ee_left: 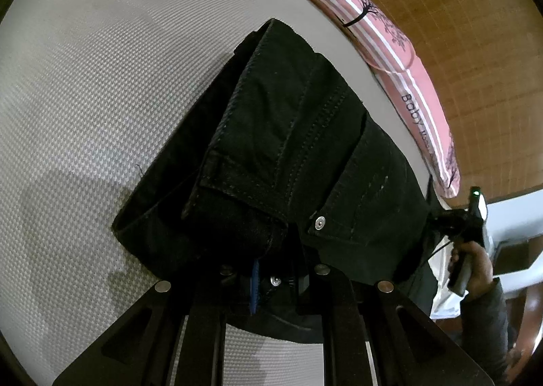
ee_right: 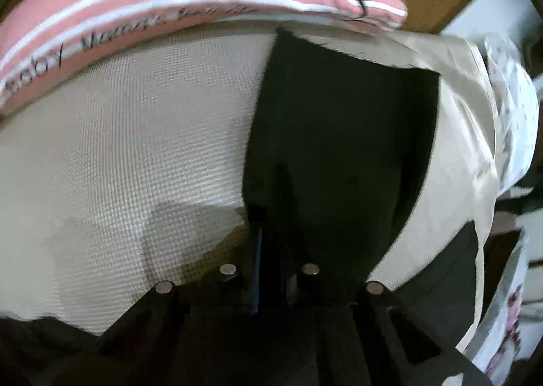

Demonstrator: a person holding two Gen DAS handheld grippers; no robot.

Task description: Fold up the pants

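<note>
Between the left gripper (ee_left: 271, 281) fingers, the waistband end of the black pants (ee_left: 288, 148) is pinched, the fingers narrow on the cloth. From there the folded bundle's long axis runs away across the white mattress (ee_left: 85, 97) toward the pink pillow (ee_left: 407, 57). The right gripper (ee_right: 271, 284) fingers, likewise narrow, appear to clamp the pants (ee_right: 339, 131) at the opposite edge, though blur leaves this uncertain.

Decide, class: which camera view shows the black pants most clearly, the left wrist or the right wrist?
The left wrist view. There the black pants show stitching, rivets and stacked folded layers on the white mattress. The right wrist view shows the pants only as a dark, blurred, featureless shape.
</note>
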